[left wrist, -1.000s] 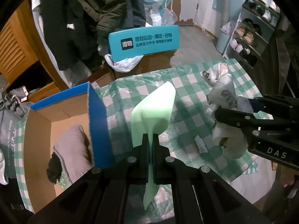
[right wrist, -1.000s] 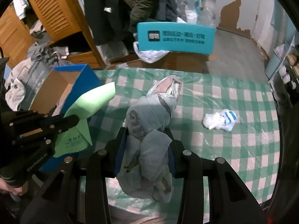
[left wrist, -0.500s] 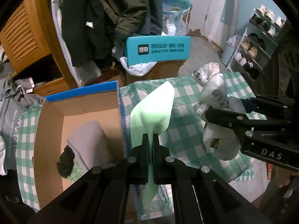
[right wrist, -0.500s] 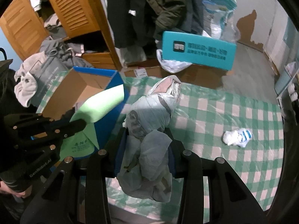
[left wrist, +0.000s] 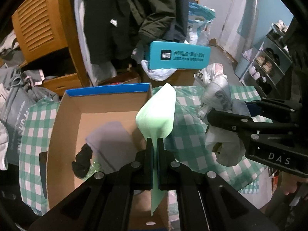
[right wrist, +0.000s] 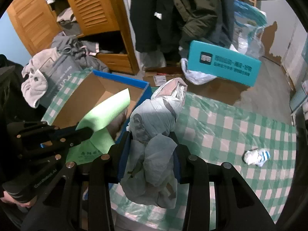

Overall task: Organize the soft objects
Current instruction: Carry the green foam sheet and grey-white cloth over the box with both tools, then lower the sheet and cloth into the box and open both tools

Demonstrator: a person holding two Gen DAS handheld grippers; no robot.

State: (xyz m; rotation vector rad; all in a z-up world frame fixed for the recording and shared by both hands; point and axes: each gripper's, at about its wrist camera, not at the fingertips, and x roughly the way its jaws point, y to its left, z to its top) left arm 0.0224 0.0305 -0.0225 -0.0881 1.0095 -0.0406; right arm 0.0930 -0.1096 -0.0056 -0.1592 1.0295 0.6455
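Note:
My left gripper [left wrist: 155, 142] is shut on a light green foam sheet [left wrist: 158, 113], held up over the right wall of an open cardboard box [left wrist: 57, 134] with a blue rim. The sheet also shows in the right wrist view [right wrist: 107, 115]. A grey folded cloth [left wrist: 111, 140] and a black soft item [left wrist: 82, 161] lie in the box. My right gripper [right wrist: 151, 140] is shut on a crumpled grey-white plastic bag bundle [right wrist: 157, 119], held above the green checked tablecloth [right wrist: 231, 130] just right of the box. The bundle also shows in the left wrist view [left wrist: 219, 100].
A small white and blue sock [right wrist: 257, 156] lies on the tablecloth at the right. A teal box [right wrist: 223, 63] stands behind the table. Dark coats [left wrist: 134, 15], a wooden wardrobe [right wrist: 92, 9], grey bags [left wrist: 17, 100] and a shoe rack [left wrist: 267, 65] surround the table.
Both grippers have moved left toward the box with their loads. The green sheet now hangs over the box's right wall, and the box interior is more in view.

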